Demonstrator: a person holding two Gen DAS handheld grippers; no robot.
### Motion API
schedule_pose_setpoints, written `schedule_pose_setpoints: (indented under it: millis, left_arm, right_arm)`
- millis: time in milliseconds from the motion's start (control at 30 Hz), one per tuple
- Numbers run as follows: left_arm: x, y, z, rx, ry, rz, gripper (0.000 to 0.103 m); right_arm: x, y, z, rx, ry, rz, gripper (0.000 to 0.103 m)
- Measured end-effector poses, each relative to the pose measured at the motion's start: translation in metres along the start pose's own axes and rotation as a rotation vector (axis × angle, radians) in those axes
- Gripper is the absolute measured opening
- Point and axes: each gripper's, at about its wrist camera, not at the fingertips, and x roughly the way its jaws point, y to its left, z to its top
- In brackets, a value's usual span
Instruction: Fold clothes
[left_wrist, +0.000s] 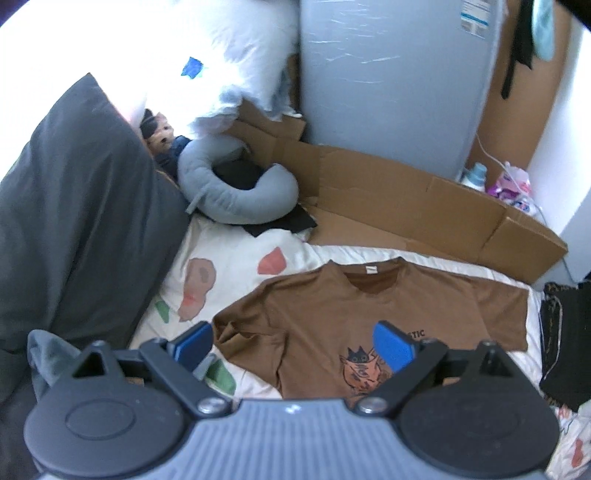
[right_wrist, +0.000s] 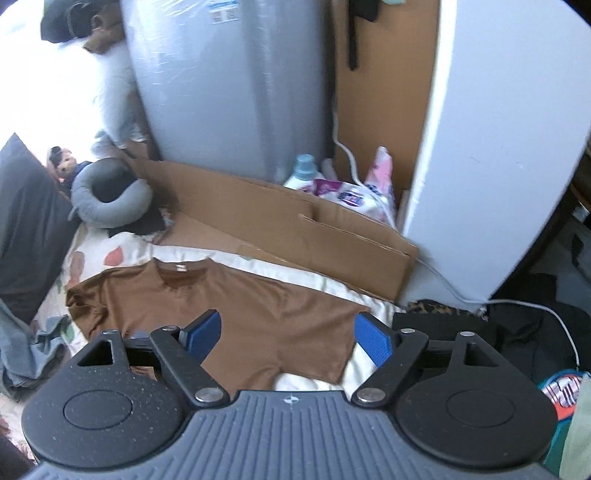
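Brown T-shirt: lying spread flat, print side up, on the white patterned bedsheet; collar pointing toward the flattened cardboard; one sleeve bunching slightly at the pillow side; a cat graphic showing on the chest.

Left gripper: hovering above the shirt's lower half; jaws standing wide apart; blue pads holding nothing.

Right gripper: hanging over the shirt's other sleeve and the sheet edge; jaws likewise spread wide, gripping nothing.

Surroundings: dark grey pillow leaning beside the shirt; grey neck pillow sitting near the cardboard; wrapped mattress standing upright behind; detergent bottle standing in the corner.
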Motion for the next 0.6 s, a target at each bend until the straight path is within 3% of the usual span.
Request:
schedule_pose_setpoints:
  millis: [200,533,600]
  left_arm:
    - [0.002,0.027,-0.002,0.005,-0.022,0.025,0.095]
    - [0.031,0.044,-0.024,0.137,-0.078,0.141,0.095]
    - [0.04,0.049,-0.029,0.122,-0.068,0.127,0.095]
  right_arm:
    - [0.011,0.037,0.009,0.013,-0.002,0.045,0.084]
    - [0.061,0.116,0.002,-0.024,0.001,0.11,0.084]
    - [0.074,0.129,0.0,-0.029,0.006,0.118,0.084]
